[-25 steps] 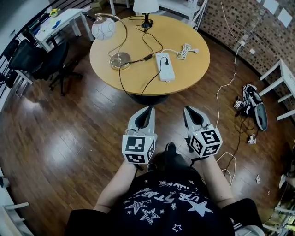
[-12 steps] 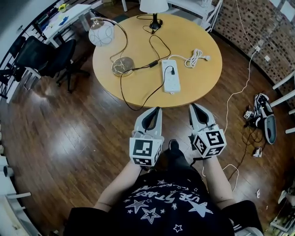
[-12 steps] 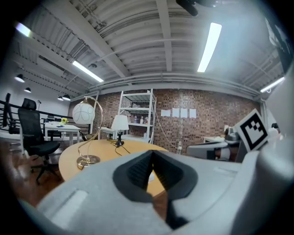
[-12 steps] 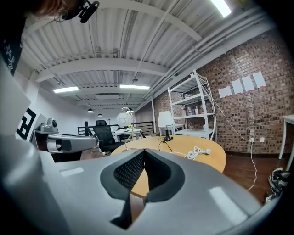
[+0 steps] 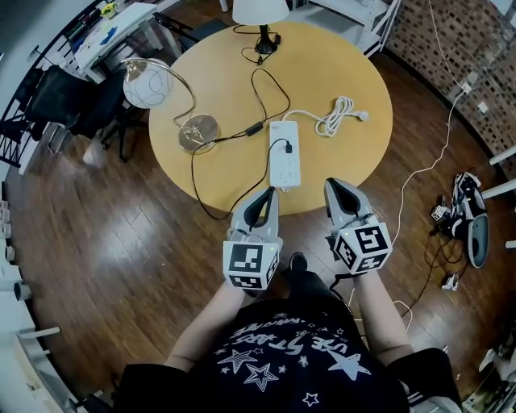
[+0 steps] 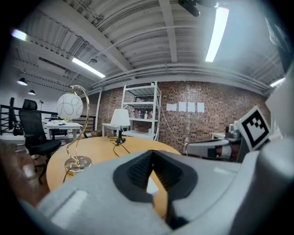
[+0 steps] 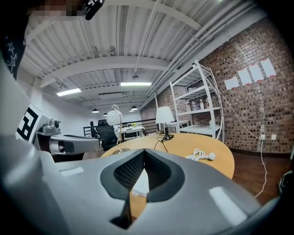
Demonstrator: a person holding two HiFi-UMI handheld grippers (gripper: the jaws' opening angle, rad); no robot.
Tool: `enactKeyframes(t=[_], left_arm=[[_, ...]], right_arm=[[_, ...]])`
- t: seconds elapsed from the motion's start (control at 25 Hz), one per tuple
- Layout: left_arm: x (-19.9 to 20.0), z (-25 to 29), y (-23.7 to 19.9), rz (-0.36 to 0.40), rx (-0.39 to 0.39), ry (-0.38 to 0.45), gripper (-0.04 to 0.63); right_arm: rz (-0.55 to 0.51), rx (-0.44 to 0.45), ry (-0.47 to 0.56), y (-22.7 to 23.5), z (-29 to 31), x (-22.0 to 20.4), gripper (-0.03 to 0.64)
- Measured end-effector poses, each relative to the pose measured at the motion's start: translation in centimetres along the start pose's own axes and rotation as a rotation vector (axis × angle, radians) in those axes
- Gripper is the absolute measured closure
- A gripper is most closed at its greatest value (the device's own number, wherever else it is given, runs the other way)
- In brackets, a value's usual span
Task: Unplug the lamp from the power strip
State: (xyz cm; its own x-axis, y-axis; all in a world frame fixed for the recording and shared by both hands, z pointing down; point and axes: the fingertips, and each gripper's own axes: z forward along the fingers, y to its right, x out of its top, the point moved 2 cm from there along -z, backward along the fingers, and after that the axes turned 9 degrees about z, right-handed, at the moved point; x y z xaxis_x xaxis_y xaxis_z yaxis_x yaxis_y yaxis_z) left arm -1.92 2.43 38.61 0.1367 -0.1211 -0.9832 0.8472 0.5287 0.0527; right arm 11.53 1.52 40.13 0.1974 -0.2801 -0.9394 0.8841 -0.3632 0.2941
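Observation:
On the round wooden table [image 5: 355,64] lies a white power strip [image 5: 285,165] with one black plug [image 5: 286,146] in it. The plug's black cord runs left toward a gold arc lamp with a globe shade [image 5: 147,84] and a round base [image 5: 198,131]. A small lamp with a white shade [image 5: 260,10] stands at the far edge. My left gripper [image 5: 270,193] and right gripper [image 5: 332,185] hover side by side at the table's near edge, both shut and empty, just short of the strip. The strip [image 7: 140,183] shows behind the right gripper's jaws.
A coiled white cable [image 5: 337,115] lies right of the strip. A black office chair [image 5: 60,97] and a white desk [image 5: 113,28] stand to the left. Shoes [image 5: 472,218] and loose cords lie on the wood floor at right, by the brick wall.
The person has stepped closer: both grippers now reach the table's near edge, close to the power strip. Their jaws have stayed shut.

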Motion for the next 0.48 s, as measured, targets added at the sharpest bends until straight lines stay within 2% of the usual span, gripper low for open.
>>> enactKeyframes(t=[0.24, 0.48], left_arm=[[-0.6, 3.2, 0.2, -0.009, 0.049, -0.042, 0.592], [-1.5, 5.3, 1.7, -0.026, 0.037, -0.071, 0.592]], right_arm=[[-0.001, 0.074, -0.038, 1.8, 2.2, 0.0, 0.607], [0.010, 0.105, -0.059, 2.8, 3.1, -0.2, 0.607]])
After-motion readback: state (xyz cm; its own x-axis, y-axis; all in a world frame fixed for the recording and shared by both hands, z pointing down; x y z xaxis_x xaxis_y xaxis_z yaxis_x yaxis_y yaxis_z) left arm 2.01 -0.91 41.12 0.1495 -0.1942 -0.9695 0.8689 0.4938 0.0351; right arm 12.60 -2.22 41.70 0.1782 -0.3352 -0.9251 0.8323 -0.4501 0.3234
